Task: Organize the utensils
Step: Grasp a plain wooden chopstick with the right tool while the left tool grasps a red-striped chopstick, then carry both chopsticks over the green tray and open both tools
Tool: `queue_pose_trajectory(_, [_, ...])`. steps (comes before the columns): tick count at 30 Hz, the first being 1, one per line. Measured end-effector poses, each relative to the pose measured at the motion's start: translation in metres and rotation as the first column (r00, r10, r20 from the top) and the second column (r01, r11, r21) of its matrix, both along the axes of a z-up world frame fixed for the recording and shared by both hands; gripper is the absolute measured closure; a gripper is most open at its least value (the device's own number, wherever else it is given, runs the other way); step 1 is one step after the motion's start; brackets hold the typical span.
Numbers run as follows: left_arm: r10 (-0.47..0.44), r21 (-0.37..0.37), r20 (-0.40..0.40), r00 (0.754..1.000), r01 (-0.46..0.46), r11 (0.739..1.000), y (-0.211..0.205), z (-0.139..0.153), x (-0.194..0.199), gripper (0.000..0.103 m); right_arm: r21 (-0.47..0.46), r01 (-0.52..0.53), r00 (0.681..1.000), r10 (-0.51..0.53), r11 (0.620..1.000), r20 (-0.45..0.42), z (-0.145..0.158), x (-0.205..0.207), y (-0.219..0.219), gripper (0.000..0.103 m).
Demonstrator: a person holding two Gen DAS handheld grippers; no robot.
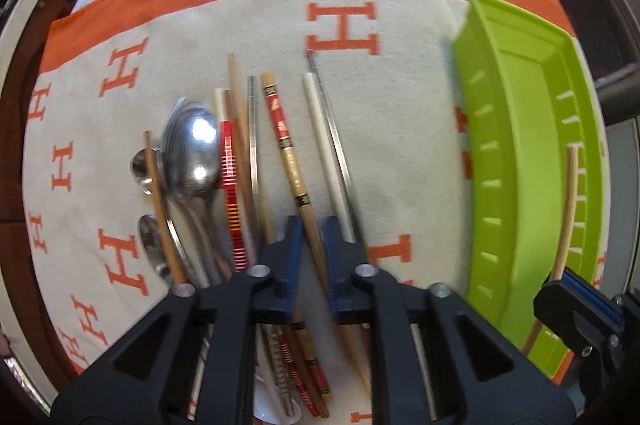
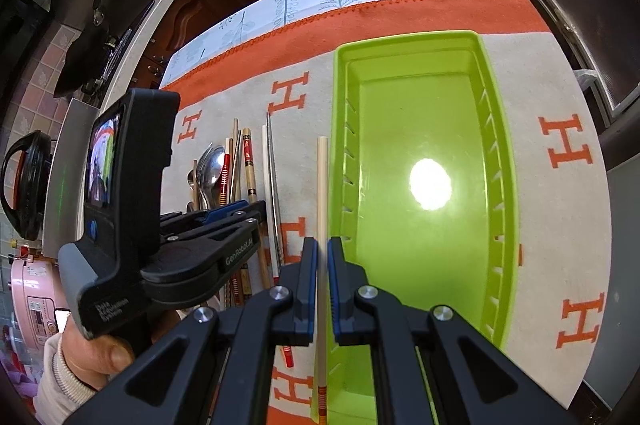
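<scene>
- Right gripper (image 2: 322, 267): jaws nearly closed on a pale chopstick (image 2: 322, 193) over the green tray's (image 2: 496, 145) left rim.
- Left gripper (image 1: 311, 245): jaws narrowly apart around a bamboo chopstick (image 1: 294, 173), seemingly not pinching.
- Spoons (image 1: 192, 149) lie beside, on the blanket (image 1: 400, 129).

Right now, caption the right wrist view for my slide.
Right hand-held gripper holds a pale chopstick at the green tray's left rim.

A loose bundle of wooden, red-patterned and white chopsticks (image 1: 294, 165) lies lengthwise beside shiny steel spoons (image 1: 192, 149) on the cream, orange-lettered cloth. Just right of them sits a long lime-green plastic tray (image 2: 496, 161), and one pale wooden chopstick (image 2: 322, 225) is held at its left rim.
</scene>
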State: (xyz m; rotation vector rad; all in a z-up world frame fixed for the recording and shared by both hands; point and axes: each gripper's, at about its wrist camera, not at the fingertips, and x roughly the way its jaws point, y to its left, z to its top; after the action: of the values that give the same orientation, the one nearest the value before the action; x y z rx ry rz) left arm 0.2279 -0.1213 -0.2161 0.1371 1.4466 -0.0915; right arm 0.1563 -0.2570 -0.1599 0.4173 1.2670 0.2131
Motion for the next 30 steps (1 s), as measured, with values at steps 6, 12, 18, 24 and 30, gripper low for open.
queue_pose_trajectory(6, [0.026, -0.082, -0.044, 0.999, -0.030, 0.996, -0.006, 0.008, -0.010, 0.099, 0.004, 0.022, 0.999, -0.022, 1.000, 0.028, 0.014, -0.004, -0.015, 0.098])
queue_pose_trajectory(12, [0.021, -0.210, -0.025, 0.999, -0.026, 0.977, -0.022, 0.054, -0.024, 0.099, -0.033, 0.055, 0.997, -0.054, 0.998, 0.047, 0.022, 0.006, -0.039, 0.098])
queue_pose_trajectory(18, [-0.001, -0.323, 0.025, 1.000, 0.009, 0.946, -0.063, 0.098, -0.029, 0.099, -0.113, 0.086, 0.996, -0.081, 0.990, 0.047, 0.014, 0.030, -0.055, 0.098])
queue_pose_trajectory(24, [-0.035, -0.350, 0.024, 0.999, 0.041, 0.936, -0.097, 0.093, -0.018, 0.099, -0.146, 0.076, 0.997, -0.073, 0.986, 0.022, 0.003, 0.043, -0.063, 0.097])
queue_pose_trajectory(30, [-0.052, -0.312, 0.036, 0.998, 0.061, 0.948, -0.098, 0.067, -0.020, 0.099, -0.140, 0.075, 0.997, -0.079, 0.987, -0.025, -0.013, 0.041, -0.074, 0.095])
